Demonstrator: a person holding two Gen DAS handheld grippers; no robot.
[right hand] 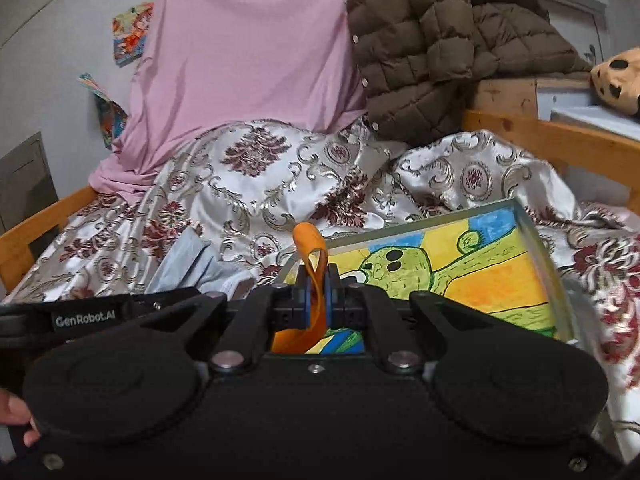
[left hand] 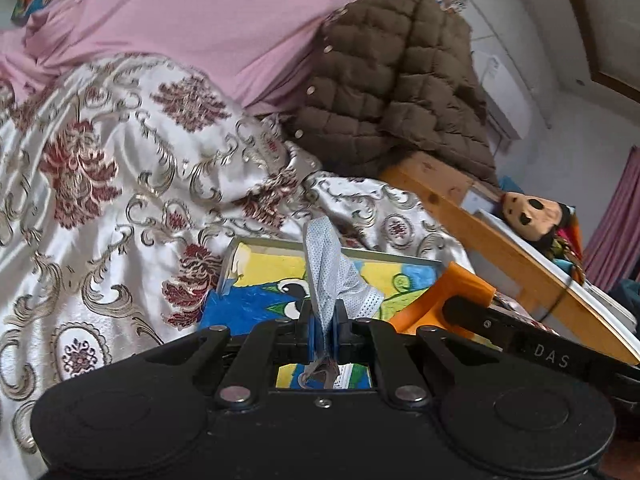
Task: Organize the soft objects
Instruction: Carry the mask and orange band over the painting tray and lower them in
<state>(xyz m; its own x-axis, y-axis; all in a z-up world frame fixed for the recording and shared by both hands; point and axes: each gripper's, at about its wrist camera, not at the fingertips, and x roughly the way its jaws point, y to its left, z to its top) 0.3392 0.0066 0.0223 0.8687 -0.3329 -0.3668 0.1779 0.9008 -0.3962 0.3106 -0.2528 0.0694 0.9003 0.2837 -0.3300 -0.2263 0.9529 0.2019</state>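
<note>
- Closest to the left wrist camera, the left gripper [left hand: 324, 320] has its blue pads pressed together on a pale dotted cloth [left hand: 332, 276], which sticks up past the fingertips and folds over to the right.
- Just beyond and below those fingertips lies a shallow tray [left hand: 256, 244] with a bright drawing in blue, yellow and green on its floor.
- To the right of the left gripper, the right gripper's black arm reaches in, with an orange cloth [left hand: 440, 296] bunched at its end, over the tray's right edge.
- Closest to the right wrist camera, the right gripper [right hand: 316, 292] is clamped on the same orange cloth [right hand: 310, 252], a loop standing above the pads and the rest hanging under them.
- Ahead and to the right of it sits the tray [right hand: 532, 224], tilted, its metal rim showing.
- To its left, the pale dotted cloth [right hand: 188, 264] hangs beside the left gripper's arm.
- Under both grippers spreads a white bedspread [right hand: 248, 196] with dark red flowers.
- Farther ahead, a pink sheet [right hand: 248, 60] is draped upright, and a brown quilted jacket [right hand: 436, 40] is piled to its right on a wooden bed frame [right hand: 560, 136].
- A spotted soft toy [right hand: 618, 76] lies at the far right.
</note>
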